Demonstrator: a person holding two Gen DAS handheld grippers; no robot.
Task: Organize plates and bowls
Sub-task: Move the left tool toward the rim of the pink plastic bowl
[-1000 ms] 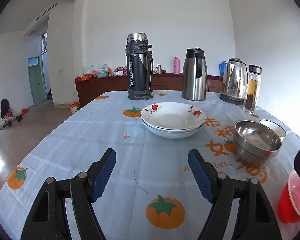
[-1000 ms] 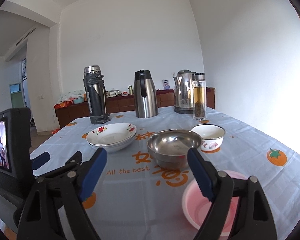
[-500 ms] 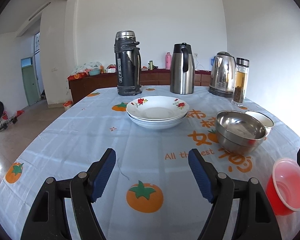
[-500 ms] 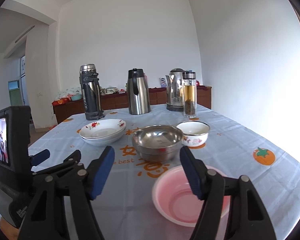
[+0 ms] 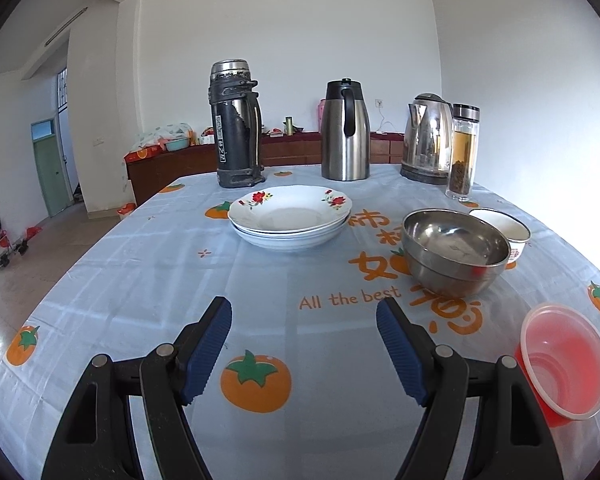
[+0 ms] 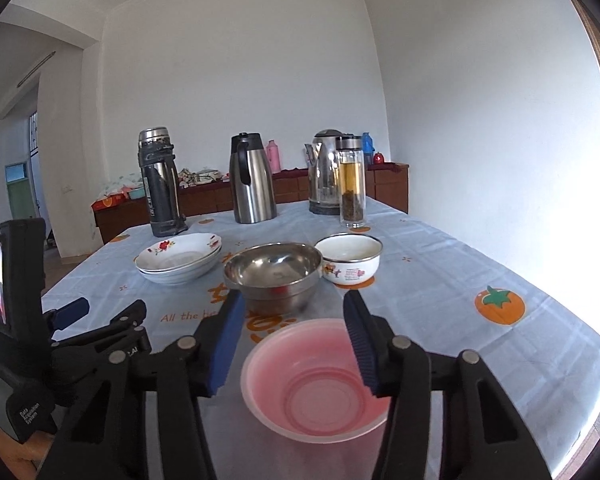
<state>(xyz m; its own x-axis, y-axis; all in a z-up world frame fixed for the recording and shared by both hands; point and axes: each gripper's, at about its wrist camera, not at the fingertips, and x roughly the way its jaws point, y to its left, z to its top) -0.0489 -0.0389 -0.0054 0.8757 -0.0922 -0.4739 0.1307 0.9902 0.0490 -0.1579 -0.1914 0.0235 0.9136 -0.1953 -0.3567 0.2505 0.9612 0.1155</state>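
Note:
A stack of white flowered plates sits mid-table. To its right are two nested steel bowls, with a white enamel bowl behind them. A pink plastic bowl stands near the front edge. My right gripper hovers over the pink bowl and its jaws are closing. The bowl lies below and between them, and I see no pad pressing on it. My left gripper stands open over bare tablecloth, short of the plates, with nothing between its fingers.
Along the back of the table stand a dark thermos, a steel jug, an electric kettle and a glass tea bottle. The tablecloth drops off at the left and front edges. A wooden sideboard lines the far wall.
The right jaws have narrowed, and the pink bowl has shifted from the right finger's side to between and under both. The left gripper's view has drifted sideways, its jaws unchanged.

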